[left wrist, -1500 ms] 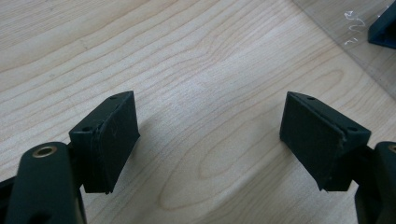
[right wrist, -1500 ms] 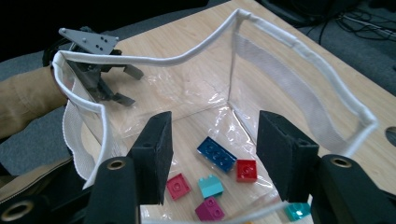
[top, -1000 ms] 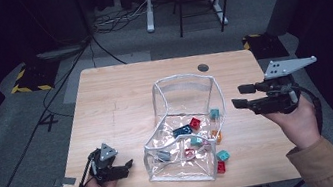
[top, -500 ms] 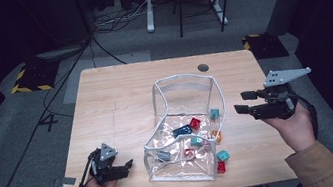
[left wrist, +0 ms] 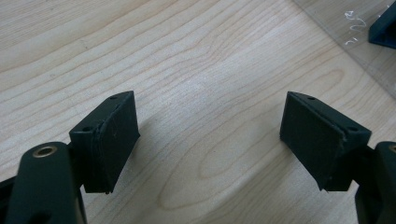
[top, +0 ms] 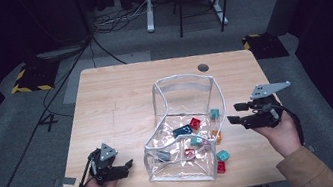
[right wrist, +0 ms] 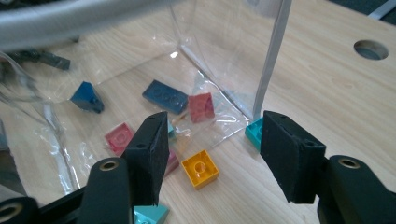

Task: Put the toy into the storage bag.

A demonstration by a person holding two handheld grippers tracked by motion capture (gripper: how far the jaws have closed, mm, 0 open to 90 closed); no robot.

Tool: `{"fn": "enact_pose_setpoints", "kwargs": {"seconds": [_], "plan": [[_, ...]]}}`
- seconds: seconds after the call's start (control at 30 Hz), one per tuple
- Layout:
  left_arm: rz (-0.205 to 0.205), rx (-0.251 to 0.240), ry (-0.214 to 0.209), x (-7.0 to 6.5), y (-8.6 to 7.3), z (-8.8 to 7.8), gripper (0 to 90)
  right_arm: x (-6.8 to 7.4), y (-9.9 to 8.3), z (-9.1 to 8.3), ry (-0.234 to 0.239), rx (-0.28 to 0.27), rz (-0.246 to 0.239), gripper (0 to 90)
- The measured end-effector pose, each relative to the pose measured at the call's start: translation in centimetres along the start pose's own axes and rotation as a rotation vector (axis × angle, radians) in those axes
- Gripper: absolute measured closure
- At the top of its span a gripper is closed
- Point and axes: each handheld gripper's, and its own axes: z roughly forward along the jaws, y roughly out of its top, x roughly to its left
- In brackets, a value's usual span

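On the wooden table [top: 116,106], the right gripper [right wrist: 212,154], jaws wide and just opening, nothing between them, nears the yellow brick [right wrist: 200,169] beside the bag [top: 190,95], whose wall it could snag; the left gripper [left wrist: 210,140] rests open, empty.

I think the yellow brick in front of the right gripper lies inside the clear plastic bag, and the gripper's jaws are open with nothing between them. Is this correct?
Not quite. The yellow brick lies outside the clear plastic bag, on the bare table beside the bag's edge, as the right gripper view shows. The rest holds: the right gripper has its jaws open with nothing between them.
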Motion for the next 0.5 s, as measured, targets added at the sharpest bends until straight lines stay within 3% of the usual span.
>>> {"fn": "enact_pose_setpoints", "kwargs": {"seconds": [0.5], "plan": [[0.001, 0.002, -0.002, 0.0, 0.0, 0.0, 19.7, -0.4, -3.0, 4.7, 0.024, 0.099, 0.012, 40.1]]}}
